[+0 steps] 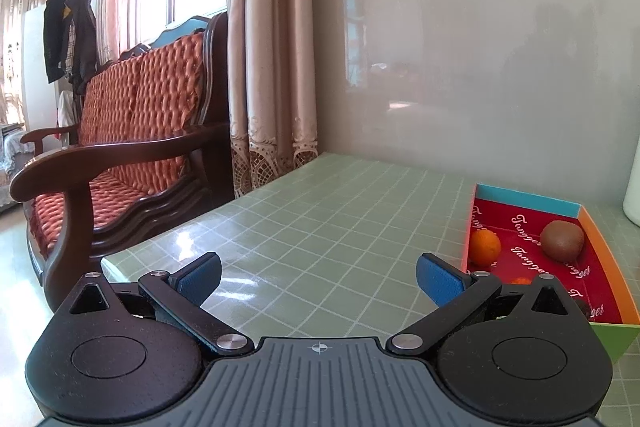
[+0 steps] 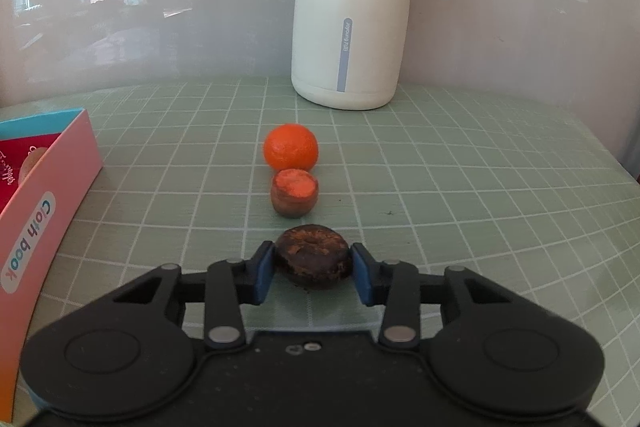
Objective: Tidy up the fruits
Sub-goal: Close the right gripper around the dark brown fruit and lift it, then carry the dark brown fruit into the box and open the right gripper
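In the right wrist view my right gripper [image 2: 313,269] is shut on a dark brown, round fruit [image 2: 313,255] with a dimple on top, at table level. Beyond it lie a brown fruit with an orange cut top [image 2: 295,198] and a whole mandarin [image 2: 291,147], in a line. In the left wrist view my left gripper [image 1: 318,277] is open and empty above the green tablecloth. To its right stands a shallow box with a red lining [image 1: 528,263]. It holds a kiwi [image 1: 562,239] and a mandarin [image 1: 485,246]; another orange fruit [image 1: 520,281] is mostly hidden behind my right finger.
A white thermos jug [image 2: 352,11] stands at the back against the wall. The box's pink side marked "Cloth book" [image 2: 44,215] is at the left of the right wrist view. A wooden armchair with orange cushions [image 1: 132,147] stands beside the table's left edge, by curtains.
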Demonstrator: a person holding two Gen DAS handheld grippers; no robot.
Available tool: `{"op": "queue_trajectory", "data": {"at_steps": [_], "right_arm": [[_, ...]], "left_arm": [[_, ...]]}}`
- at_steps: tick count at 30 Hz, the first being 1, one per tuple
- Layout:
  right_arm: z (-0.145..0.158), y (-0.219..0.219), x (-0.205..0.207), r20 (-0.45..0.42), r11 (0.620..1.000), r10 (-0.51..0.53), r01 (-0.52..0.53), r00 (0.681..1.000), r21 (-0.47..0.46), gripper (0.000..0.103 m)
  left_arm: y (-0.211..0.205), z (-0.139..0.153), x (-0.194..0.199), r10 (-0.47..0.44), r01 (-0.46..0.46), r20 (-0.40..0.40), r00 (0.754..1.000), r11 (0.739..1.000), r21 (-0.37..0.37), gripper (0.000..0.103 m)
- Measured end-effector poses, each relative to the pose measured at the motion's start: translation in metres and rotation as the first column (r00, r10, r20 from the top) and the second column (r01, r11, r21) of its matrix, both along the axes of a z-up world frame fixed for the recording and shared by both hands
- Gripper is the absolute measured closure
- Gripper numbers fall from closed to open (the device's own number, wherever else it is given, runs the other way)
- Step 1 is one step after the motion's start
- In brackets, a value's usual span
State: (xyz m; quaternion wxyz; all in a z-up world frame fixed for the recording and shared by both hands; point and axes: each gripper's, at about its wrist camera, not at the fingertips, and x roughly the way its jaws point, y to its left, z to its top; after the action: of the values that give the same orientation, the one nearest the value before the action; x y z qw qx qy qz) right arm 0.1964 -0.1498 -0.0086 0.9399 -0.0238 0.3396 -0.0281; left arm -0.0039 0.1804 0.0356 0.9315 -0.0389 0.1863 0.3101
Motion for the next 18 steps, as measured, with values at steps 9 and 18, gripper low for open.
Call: {"op": "queue_trajectory", "data": {"at_steps": [9,18], "right_arm": [[0.022,0.013,-0.019,0.122,0.986,0.120,-0.133,0.985,0.102,0.064],[0.046,0.064,-0.046,0.260,0.902,0.373,-0.413,0.891,0.122,0.064]], "left_arm": [[0.014,0.000,-0.007,0.042,-0.040,0.029,0.999,0.998,-0.047,0.000],[0.025,-0.002,-0.013,0.065,-0.063,0.027,0.998,0.996,-0.055,0.000]]}}
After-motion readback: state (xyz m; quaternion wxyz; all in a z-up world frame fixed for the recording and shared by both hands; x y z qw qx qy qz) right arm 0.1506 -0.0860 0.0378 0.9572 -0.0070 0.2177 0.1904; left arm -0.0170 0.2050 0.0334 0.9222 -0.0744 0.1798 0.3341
